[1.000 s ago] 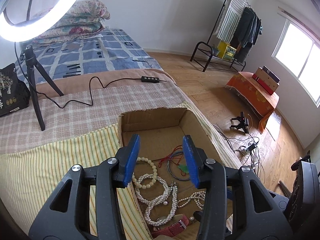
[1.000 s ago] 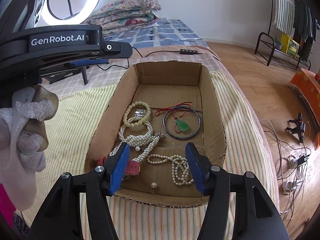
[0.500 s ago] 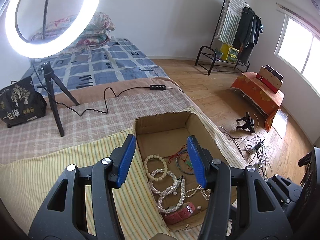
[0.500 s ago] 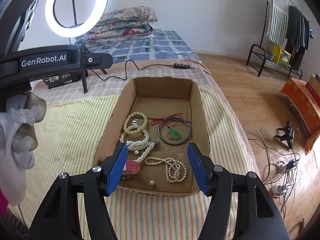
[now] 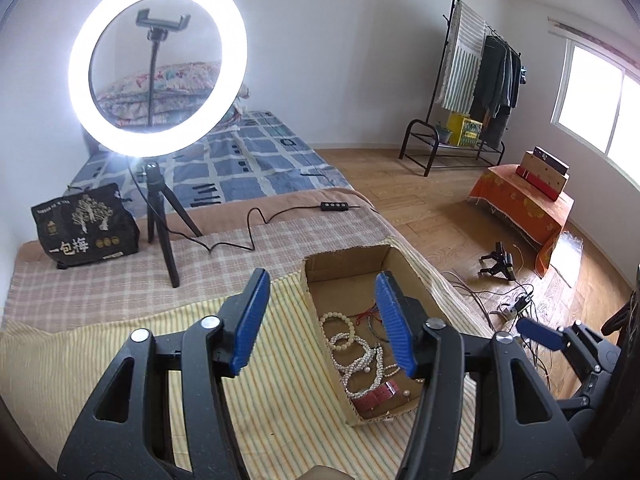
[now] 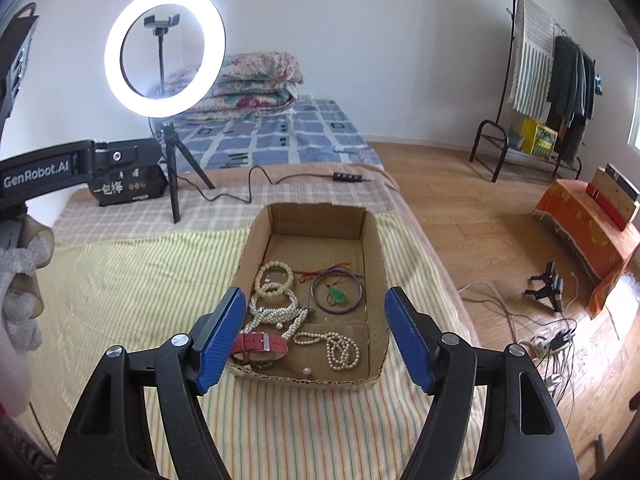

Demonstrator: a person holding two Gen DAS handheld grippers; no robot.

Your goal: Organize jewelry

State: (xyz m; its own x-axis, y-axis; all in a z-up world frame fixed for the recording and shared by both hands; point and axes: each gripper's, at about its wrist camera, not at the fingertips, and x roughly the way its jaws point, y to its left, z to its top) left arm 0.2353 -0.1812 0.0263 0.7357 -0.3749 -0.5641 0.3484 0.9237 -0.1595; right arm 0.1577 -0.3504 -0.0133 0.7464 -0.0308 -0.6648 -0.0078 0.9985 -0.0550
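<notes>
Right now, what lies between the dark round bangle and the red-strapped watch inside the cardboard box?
In the right wrist view, white pearl strands lie between the bangle and the watch, on the cardboard box floor.

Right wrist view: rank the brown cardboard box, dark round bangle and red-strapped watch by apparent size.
1. Brown cardboard box, largest.
2. Dark round bangle and red-strapped watch look alike; the watch lies nearer the camera, so unranked.

A lit ring light (image 6: 162, 51) stands beside a black bag (image 5: 86, 226).
</notes>
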